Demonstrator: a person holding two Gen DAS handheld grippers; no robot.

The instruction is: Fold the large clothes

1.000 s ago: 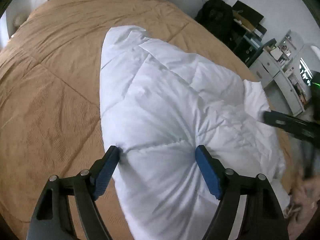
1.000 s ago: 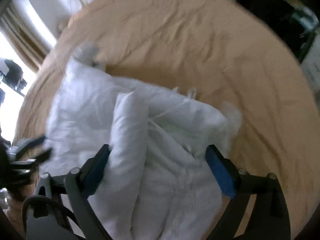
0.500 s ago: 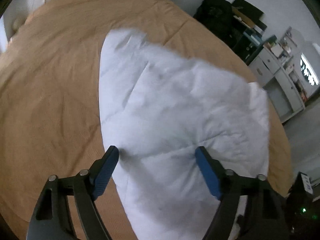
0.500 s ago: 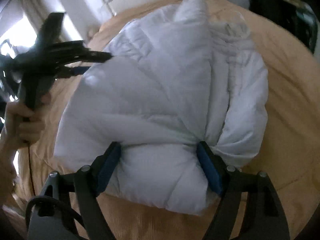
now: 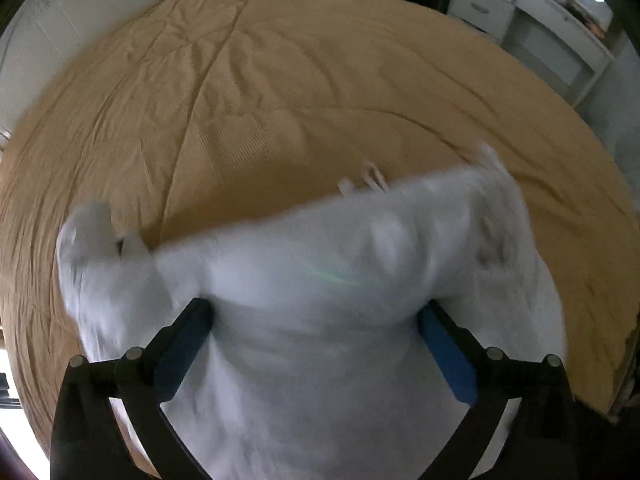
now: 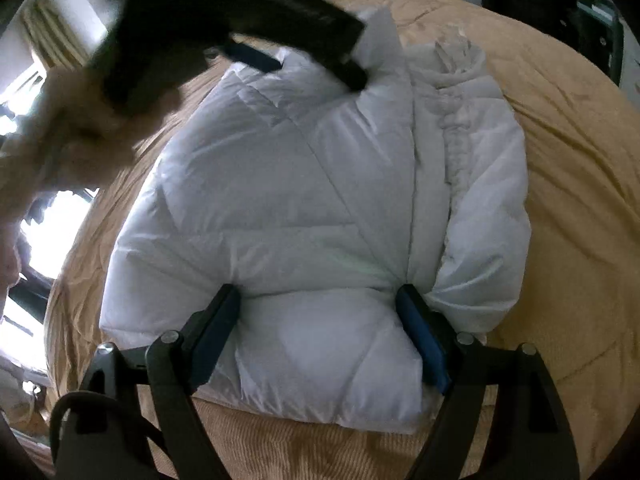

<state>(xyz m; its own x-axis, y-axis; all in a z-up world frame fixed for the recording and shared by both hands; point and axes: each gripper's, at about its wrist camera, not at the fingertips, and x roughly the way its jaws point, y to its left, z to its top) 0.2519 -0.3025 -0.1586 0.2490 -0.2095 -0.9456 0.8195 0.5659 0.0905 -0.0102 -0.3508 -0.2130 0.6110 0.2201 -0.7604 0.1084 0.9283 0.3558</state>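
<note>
A white puffer jacket [image 6: 312, 208] lies folded on the tan bed cover [image 6: 568, 184]. My right gripper [image 6: 320, 304] is open, its blue pads either side of the jacket's near edge. My left gripper [image 5: 316, 316] is open too, its fingers spread wide over the jacket [image 5: 320, 280], which is blurred by motion in the left wrist view. In the right wrist view the left gripper [image 6: 256, 20] and the hand holding it sit above the jacket's far end.
The tan bed cover [image 5: 280, 100] fills most of both views. White drawers [image 5: 532, 12] stand beyond the bed at the upper right. A bright window with curtains [image 6: 44, 60] is at the left.
My left gripper has swung around to the jacket's other end, now looking across the bed. My right gripper has moved in closer over the near edge. Both stay open.
</note>
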